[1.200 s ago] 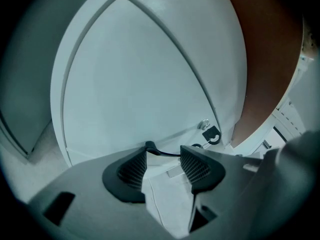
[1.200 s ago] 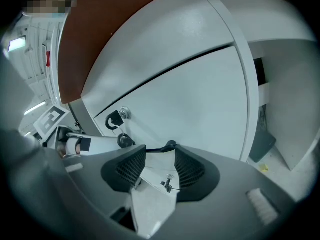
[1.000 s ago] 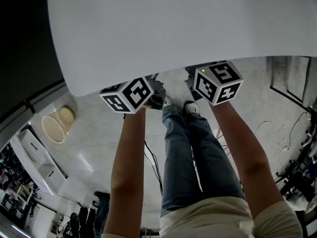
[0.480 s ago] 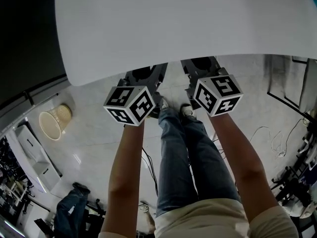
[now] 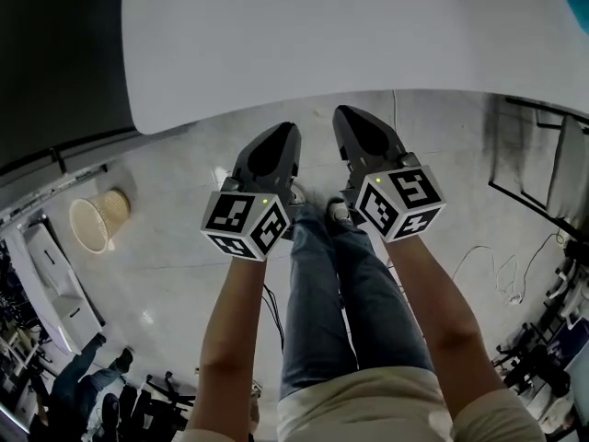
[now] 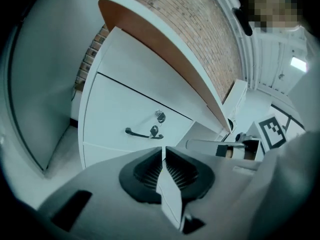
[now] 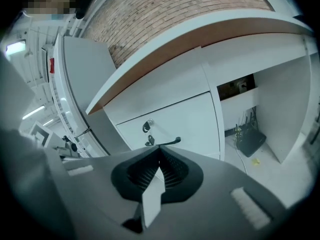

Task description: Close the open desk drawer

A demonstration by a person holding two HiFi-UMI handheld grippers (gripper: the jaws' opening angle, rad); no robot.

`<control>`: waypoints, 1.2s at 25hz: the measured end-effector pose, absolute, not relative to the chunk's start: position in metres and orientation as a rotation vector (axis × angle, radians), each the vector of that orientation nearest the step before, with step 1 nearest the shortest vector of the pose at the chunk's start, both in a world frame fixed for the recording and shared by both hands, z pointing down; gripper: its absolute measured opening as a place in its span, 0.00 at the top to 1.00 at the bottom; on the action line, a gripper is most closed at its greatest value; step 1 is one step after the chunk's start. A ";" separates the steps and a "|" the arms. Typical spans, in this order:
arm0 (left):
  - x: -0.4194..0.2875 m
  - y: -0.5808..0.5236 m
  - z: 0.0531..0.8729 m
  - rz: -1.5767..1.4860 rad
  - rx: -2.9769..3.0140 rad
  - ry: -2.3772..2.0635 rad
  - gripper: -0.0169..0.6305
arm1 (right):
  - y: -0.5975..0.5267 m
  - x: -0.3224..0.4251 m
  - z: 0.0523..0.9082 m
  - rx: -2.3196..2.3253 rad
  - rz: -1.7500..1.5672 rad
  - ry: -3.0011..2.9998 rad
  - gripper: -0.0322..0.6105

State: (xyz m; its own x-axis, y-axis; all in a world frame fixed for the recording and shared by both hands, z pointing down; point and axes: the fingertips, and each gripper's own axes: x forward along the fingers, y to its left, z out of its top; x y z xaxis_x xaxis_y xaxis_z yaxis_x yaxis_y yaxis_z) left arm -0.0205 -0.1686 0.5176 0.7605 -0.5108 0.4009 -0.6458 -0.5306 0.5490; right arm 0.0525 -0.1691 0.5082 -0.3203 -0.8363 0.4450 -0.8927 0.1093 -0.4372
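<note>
Now we hold both tools short of the table: left hand-held gripper closing on nothing, right hand-held gripper pressed together, empty. The drawer sits flush under the tabletop, ahead of both.

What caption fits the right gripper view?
Right gripper, shut and empty, faces the white drawer and its dark handle.

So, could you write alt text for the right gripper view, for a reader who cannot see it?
The right gripper, jaws shut and empty, points at a white desk drawer that looks closed, with a dark handle and a lock. A black router sits under the desk.
</note>
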 end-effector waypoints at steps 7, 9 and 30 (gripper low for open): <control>-0.015 -0.118 0.492 0.292 2.256 -0.861 0.98 | -0.123 0.046 0.473 1.705 0.977 -2.314 0.95; -0.011 -0.102 0.476 0.304 2.263 -0.844 0.98 | -0.108 0.046 0.457 1.676 0.957 -2.327 0.95; 0.014 -0.002 0.329 0.299 2.299 -0.811 0.98 | -0.009 0.048 0.303 1.545 0.881 -2.452 0.95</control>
State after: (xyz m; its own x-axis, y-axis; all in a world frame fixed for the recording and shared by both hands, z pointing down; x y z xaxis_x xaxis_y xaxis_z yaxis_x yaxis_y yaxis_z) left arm 0.0143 -0.0016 0.3285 0.7805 -0.4710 0.4110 -0.6251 -0.5806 0.5216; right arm 0.0485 -0.0092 0.3029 -0.4750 -0.7905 0.3866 -0.8558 0.3126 -0.4121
